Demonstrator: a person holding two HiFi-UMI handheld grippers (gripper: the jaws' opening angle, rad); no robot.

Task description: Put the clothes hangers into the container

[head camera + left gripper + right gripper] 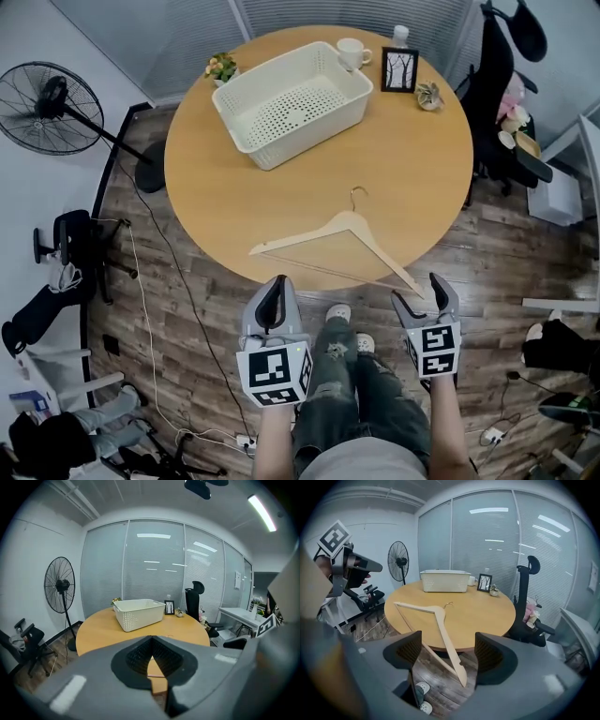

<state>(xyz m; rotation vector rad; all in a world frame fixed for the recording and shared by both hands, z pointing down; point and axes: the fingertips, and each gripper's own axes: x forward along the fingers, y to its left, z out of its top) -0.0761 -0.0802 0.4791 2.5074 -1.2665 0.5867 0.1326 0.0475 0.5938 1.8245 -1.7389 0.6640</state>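
Wooden round table (394, 159), hanger (349, 223) overhanging it, plank floor (216, 328), fan (42, 105)

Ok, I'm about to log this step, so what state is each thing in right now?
Hanger, lying flat on the table, one end past the near edge.
Basket, upright, empty.
Left gripper, shut, empty.
Right gripper, open, not gripping anything.
Mug, upright.
Picture frame, standing.
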